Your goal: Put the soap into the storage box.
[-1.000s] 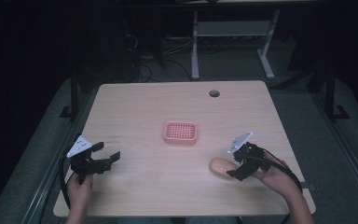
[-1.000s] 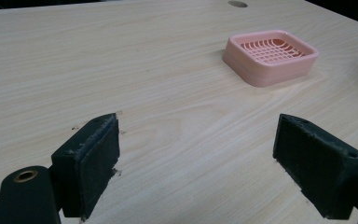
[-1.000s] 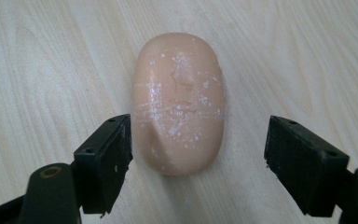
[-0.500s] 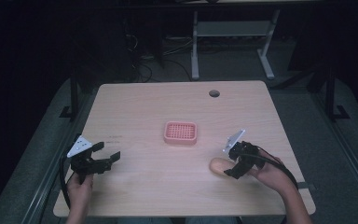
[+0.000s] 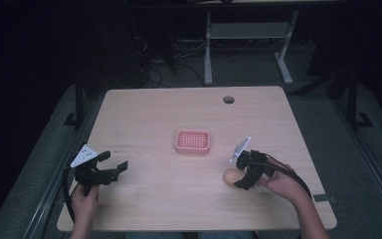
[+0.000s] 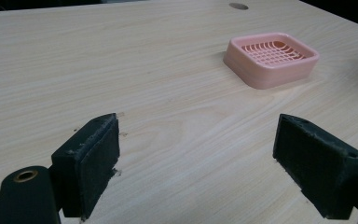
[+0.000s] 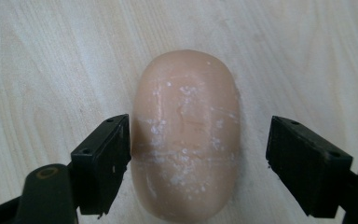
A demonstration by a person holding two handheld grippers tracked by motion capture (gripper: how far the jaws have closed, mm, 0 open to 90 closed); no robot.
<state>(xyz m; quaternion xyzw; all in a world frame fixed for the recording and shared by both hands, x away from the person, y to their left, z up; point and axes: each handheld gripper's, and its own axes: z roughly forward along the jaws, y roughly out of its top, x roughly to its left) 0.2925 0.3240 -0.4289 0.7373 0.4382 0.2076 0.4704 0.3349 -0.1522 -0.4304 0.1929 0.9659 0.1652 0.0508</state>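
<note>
A pale wooden desk [image 5: 144,119] carries a pink slotted soap dish [image 5: 193,141] at its middle. Near the right edge, the right gripper [image 5: 242,178] tilts down over a tan soap bar [image 5: 230,175], while the left gripper [image 5: 115,168] hangs at the near left, jaws spread.

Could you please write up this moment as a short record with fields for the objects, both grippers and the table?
surface: light wooden table with a round hole near its far edge
soap: peach oval bar lying flat on the table
soap dish: pink slotted tray, empty, near the table's middle
right gripper: open, jaws either side of the soap, left jaw touching or almost touching it
left gripper: open, holding nothing, aimed toward the soap dish
</note>
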